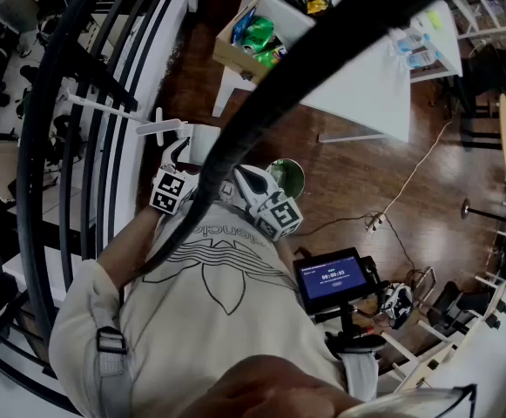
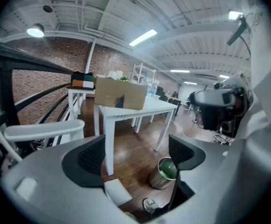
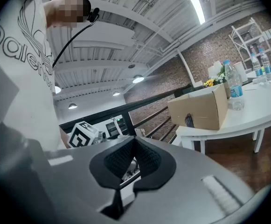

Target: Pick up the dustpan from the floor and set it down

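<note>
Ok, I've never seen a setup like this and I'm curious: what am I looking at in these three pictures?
A person wears a head camera looking down and holds a gripper in each hand; each gripper carries its own camera. The left gripper has its jaws apart, empty, facing a white table, a box on it and a bin on the wood floor. The right gripper is shut on nothing.

Loft-style lab or office: brick wall (image 2: pixel 42 85), strip lights (image 2: pixel 143 37), white tables (image 2: pixel 140 110), wood floor (image 2: pixel 133 146), black railing (image 2: pixel 4 92).
</note>
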A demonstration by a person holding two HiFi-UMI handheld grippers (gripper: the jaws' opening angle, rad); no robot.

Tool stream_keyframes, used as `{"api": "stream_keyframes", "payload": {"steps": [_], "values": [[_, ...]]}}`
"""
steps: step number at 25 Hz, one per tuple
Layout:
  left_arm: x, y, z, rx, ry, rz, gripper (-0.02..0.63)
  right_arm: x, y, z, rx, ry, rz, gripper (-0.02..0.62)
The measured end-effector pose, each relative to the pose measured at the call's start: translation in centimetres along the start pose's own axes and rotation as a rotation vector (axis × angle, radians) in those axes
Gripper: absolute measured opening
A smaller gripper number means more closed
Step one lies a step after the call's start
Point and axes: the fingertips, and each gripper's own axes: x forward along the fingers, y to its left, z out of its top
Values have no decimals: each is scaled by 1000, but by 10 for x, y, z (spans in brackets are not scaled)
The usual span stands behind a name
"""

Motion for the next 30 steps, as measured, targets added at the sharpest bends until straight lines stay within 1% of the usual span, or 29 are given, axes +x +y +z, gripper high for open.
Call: {"api": "stream_keyframes", "payload": {"steps": [1,3,5,7,9,13,16,19,20,21,22,23,26,28,30], "values": [[0,9,-7,8,28,41,453,0,1,2,2,-3,0,2],[-1,29,-20,22,72,128,453,-3,3,2,3,-6,2,2],[-5,48,-30,24,95,209,459,-9,9,0,7,-3,7,2],[-4,67,-37,19,112,248,477,-12,19,2,26,17,7,2],[2,91,-40,18,122,256,480,-7,26,0,46,41,1,2],[24,135,-37,32,110,249,479,9,36,-7,77,95,-28,2],[43,147,-38,72,124,229,469,6,34,-17,94,116,-48,2],[58,148,-48,112,176,209,450,-4,33,-21,107,125,-78,2],[62,150,-55,125,205,215,410,-8,31,-23,108,125,-89,2],[64,152,-60,136,235,231,340,-11,30,-24,111,124,-98,2],[64,155,-62,139,254,253,137,-13,29,-24,116,123,-106,2],[63,157,-61,126,263,270,68,-15,29,-24,121,122,-111,2],[57,147,-49,47,242,260,63,-20,27,-23,120,121,-119,2],[52,135,-33,32,196,250,63,-21,24,-22,113,107,-119,2],[42,125,-8,38,137,242,64,-18,23,-19,102,84,-110,2]]}}
